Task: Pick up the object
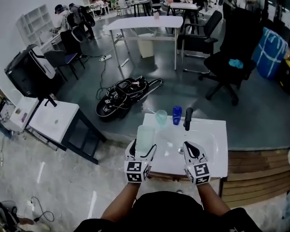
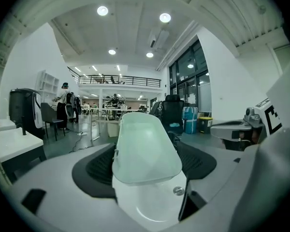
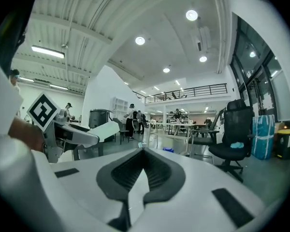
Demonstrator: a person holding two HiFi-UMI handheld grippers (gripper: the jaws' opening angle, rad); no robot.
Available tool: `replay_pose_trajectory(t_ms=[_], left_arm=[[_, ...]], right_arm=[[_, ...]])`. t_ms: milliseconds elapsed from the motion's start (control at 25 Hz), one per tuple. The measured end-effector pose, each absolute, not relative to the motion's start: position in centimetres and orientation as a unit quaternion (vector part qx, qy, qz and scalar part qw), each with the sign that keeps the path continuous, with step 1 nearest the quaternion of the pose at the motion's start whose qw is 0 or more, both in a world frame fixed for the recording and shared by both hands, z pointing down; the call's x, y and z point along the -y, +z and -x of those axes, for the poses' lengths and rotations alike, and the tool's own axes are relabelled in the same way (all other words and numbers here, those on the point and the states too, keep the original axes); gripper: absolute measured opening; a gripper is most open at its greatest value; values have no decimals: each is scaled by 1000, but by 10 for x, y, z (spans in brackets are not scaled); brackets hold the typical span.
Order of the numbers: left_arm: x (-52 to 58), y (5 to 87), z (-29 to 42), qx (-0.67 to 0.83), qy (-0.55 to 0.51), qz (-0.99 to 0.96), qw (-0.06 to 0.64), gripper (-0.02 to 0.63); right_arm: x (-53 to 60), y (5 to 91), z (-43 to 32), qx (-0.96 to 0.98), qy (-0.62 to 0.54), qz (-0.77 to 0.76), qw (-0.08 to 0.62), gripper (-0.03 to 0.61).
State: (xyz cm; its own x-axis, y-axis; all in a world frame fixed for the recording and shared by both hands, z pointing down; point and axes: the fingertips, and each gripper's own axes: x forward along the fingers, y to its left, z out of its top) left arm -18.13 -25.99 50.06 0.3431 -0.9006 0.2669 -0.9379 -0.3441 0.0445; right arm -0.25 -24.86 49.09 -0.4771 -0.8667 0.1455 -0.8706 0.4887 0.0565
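Observation:
A pale green translucent container (image 1: 145, 138) is held up over the left part of the white sink top (image 1: 215, 144), with my left gripper (image 1: 143, 150) shut on it. In the left gripper view the container (image 2: 146, 149) fills the space between the dark pads (image 2: 99, 166). My right gripper (image 1: 193, 151) hovers over the basin's front, shut with nothing in it; its pads (image 3: 159, 170) meet in the right gripper view. That view also shows the left gripper (image 3: 63, 132) and the container (image 3: 105, 129) at the left.
At the back of the sink top stand a green tumbler (image 1: 161, 117), a blue cup (image 1: 177, 115) and a black faucet (image 1: 187, 119). A white cabinet (image 1: 53, 122) is to the left; cables and a bag (image 1: 123, 96) lie on the floor beyond. A black office chair (image 1: 229, 62) stands farther right.

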Motion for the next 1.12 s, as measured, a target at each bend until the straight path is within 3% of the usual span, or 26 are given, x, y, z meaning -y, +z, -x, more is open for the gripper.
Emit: replay_pose_trajectory(t_ms=[1120], left_arm=[[249, 512, 176, 559, 99, -814, 122, 410]], right_arm=[[238, 491, -7, 849, 6, -522, 84, 17]])
